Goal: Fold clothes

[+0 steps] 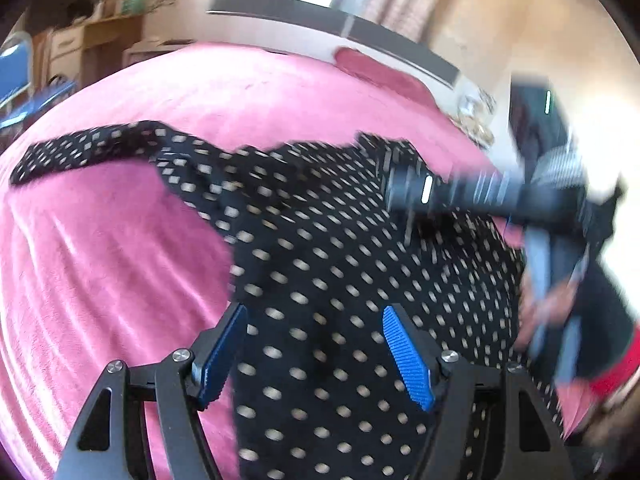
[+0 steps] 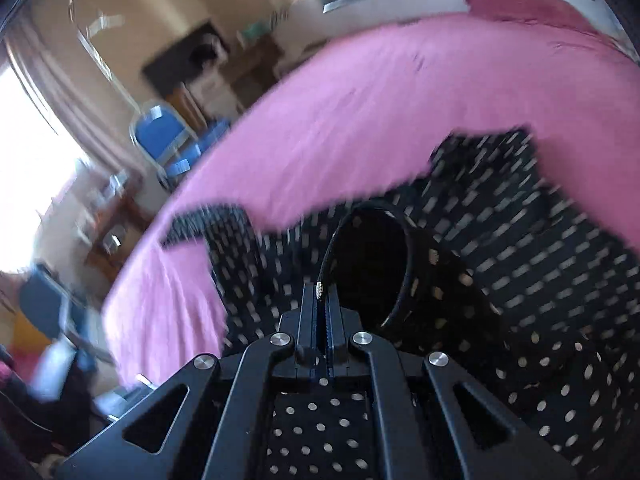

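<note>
The garment (image 1: 340,280) is thin, matt black cloth printed with pale dots; its neckline (image 2: 404,264) is edged with a narrow corded trim that catches a little light. The bedcover (image 1: 120,260) under it is pink, plush, velvety fabric with a soft sheen along its creases. The left gripper (image 1: 316,354) has matt black frames, bright metal screw heads and ribbed blue pads (image 1: 408,356) that look like rubber or plastic. The right gripper (image 2: 322,300) shows the same matt black finish and shiny screws. The headboard (image 1: 332,26) looks glossy, pale with a dark band. The chair (image 2: 160,132) has blue padding on a shiny metal frame.
</note>
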